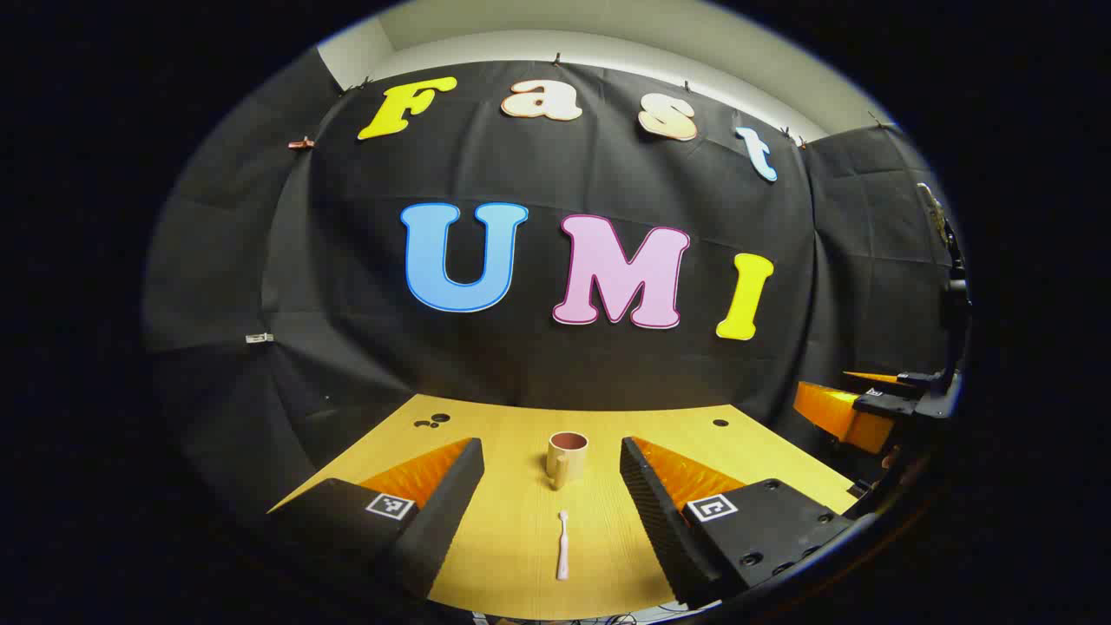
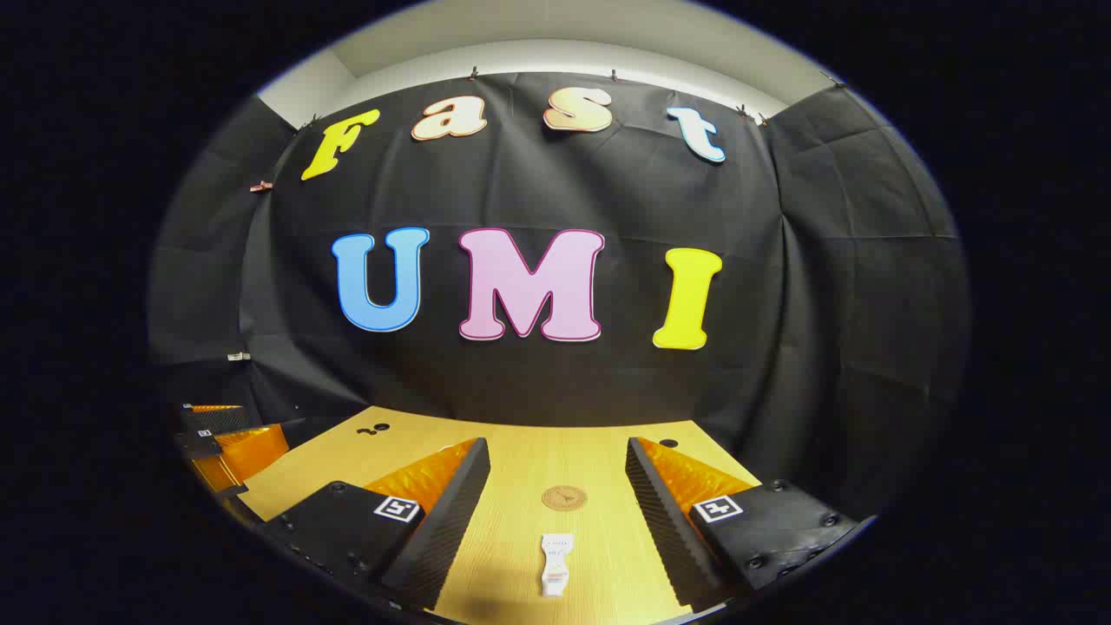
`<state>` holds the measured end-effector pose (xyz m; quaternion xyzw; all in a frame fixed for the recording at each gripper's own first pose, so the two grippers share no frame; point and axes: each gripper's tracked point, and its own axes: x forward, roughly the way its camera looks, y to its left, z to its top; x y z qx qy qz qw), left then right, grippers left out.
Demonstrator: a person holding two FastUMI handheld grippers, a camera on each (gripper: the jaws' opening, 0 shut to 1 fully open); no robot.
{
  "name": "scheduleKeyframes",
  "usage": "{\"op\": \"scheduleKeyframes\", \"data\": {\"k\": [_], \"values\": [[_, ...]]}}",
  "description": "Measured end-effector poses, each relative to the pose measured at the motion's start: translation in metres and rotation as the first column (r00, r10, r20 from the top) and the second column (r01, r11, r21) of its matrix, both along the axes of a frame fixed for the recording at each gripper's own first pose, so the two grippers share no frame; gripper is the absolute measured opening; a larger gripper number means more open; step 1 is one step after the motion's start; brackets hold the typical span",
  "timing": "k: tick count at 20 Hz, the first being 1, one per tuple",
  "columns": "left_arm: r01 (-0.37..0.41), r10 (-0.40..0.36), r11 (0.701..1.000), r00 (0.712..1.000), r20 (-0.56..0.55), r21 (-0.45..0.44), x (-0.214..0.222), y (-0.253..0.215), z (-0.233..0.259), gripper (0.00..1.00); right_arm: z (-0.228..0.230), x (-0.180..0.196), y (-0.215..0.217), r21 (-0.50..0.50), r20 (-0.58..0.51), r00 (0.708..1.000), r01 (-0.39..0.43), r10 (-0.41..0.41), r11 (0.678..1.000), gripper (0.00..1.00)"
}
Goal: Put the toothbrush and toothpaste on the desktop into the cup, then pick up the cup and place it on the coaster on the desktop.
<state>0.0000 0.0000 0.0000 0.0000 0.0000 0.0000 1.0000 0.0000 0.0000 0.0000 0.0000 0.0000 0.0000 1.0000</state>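
Observation:
In the left gripper view a tan cup point(image 1: 567, 457) with a reddish inside stands upright on the wooden desktop point(image 1: 521, 434), handle toward me. A pale pink toothbrush point(image 1: 562, 544) lies lengthwise in front of it. My left gripper point(image 1: 552, 456) is open above the desk, its fingers on either side of cup and brush without touching them. In the right gripper view a small white toothpaste tube point(image 2: 555, 564) lies near the front edge, and a round brown coaster point(image 2: 564, 498) lies behind it. My right gripper point(image 2: 557, 456) is open, with both lying between its fingers.
The black cloth wall closes the desk's far side. Small dark holes point(image 1: 431, 422) mark the desktop near the back corners. The right gripper point(image 1: 877, 404) shows at the right edge of the left gripper view; the left gripper point(image 2: 227, 443) shows at the left of the right gripper view.

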Motion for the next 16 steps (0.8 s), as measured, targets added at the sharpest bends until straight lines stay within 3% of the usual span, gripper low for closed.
{"op": "scheduleKeyframes", "data": {"k": [8, 13, 16], "values": [[0.015, -0.017, 0.998, 0.999, 0.042, 0.062, 0.023, -0.023, 0.012, 0.98, 0.001, 0.022, -0.006, 0.011, 0.011, 0.998, -0.063, 0.063, 0.998, 0.97], [0.013, -0.015, 0.998, 0.999, 0.039, 0.066, 0.028, -0.037, 0.006, 0.98, -0.005, 0.026, -0.018, 0.025, 0.002, 0.998, -0.069, 0.069, 0.997, 0.97], [0.021, -0.022, 0.998, 1.000, 0.017, 0.056, 0.033, -0.044, -0.001, 0.98, -0.008, 0.027, -0.014, 0.047, 0.000, 0.993, -0.114, 0.114, 0.992, 0.97]]}}
